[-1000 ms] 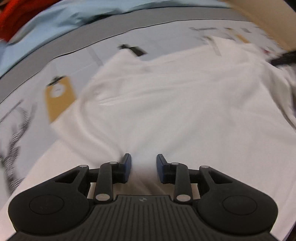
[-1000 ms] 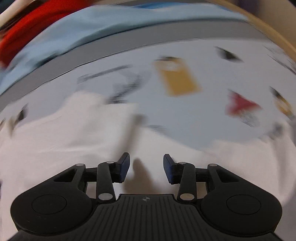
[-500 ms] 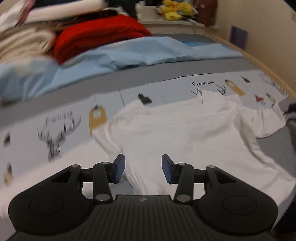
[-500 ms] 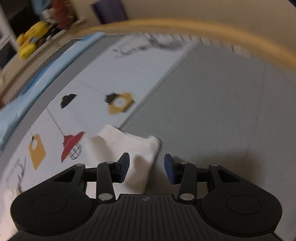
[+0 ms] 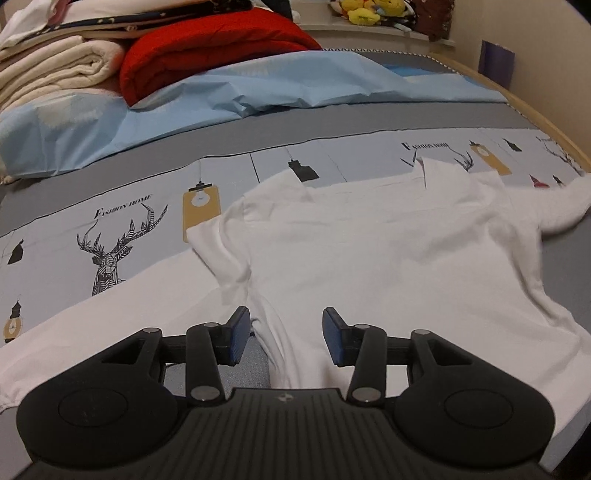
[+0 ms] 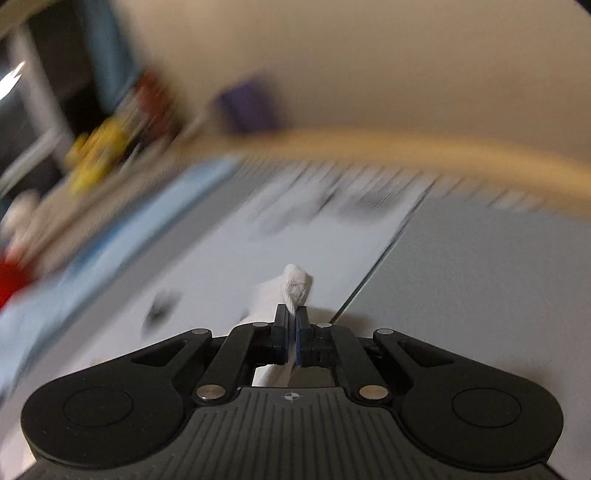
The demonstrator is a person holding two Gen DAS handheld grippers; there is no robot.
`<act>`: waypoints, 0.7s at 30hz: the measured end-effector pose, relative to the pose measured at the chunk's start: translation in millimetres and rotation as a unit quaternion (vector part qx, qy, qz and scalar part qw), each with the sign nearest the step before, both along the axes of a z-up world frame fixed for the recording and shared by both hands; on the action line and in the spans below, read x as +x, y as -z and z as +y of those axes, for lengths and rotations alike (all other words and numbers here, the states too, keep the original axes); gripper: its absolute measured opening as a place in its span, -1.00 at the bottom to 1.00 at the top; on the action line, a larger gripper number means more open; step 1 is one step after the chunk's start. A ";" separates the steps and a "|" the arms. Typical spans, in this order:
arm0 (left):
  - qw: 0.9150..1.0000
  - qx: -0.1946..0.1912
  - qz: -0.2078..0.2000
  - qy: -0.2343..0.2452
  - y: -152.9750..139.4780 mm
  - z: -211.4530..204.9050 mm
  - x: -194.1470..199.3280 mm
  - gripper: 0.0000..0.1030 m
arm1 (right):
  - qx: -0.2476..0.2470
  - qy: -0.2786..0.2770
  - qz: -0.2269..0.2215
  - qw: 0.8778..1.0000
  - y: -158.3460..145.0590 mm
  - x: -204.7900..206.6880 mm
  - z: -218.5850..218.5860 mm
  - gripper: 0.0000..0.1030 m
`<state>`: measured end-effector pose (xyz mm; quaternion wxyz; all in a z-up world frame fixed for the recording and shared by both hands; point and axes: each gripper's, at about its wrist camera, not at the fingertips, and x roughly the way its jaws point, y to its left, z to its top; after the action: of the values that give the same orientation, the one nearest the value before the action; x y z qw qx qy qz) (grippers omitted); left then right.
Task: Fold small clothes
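White shirt lay spread on printed bedsheet, collar toward far side. Left wrist view: left gripper hovered above near hem, jaws half open, nothing between them. Right wrist view, blurred: right gripper had just closed, jaws pinching bunched white cloth, likely sleeve. Advice: keep pinch firm, lift little, carry sleeve inward across body, lay flat without dragging rest.

Red blanket beside cream folded blankets; blue sheet; yellow plush toys.
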<state>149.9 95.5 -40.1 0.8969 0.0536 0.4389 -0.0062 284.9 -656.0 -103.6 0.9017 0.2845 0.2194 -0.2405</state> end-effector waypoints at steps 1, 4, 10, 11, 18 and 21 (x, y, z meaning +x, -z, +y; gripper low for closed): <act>1.000 0.000 0.001 0.003 1.6 0.1 -0.5 -0.07 | -0.002 0.041 -0.006 0.999 -3.6 -5.5 -16.1 -0.95; 1.000 -0.012 0.013 0.010 5.7 3.3 -0.3 -0.07 | 0.020 0.108 -0.001 0.994 5.9 -18.0 -50.8 -0.88; 0.997 -0.052 0.055 0.033 18.7 3.9 0.3 -0.07 | 0.024 0.111 0.046 0.993 12.9 -21.1 -45.2 -0.67; 0.995 -0.062 0.066 0.035 22.1 4.7 -0.2 -0.06 | 0.019 0.107 0.040 0.993 5.7 -22.2 -40.3 -0.57; 0.993 -0.075 0.094 0.019 31.1 22.9 -15.9 -0.06 | 0.040 -0.035 -0.005 0.999 -54.5 -18.8 39.1 -0.23; 0.988 -0.109 0.105 0.012 29.3 36.2 -30.7 -0.07 | 0.026 -0.140 -0.005 0.990 -80.1 -32.3 90.7 -0.23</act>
<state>119.3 131.7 -69.4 0.8463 -0.0399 0.5265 -0.0701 252.6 -565.3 -23.5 0.9197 0.2757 0.2594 -0.1044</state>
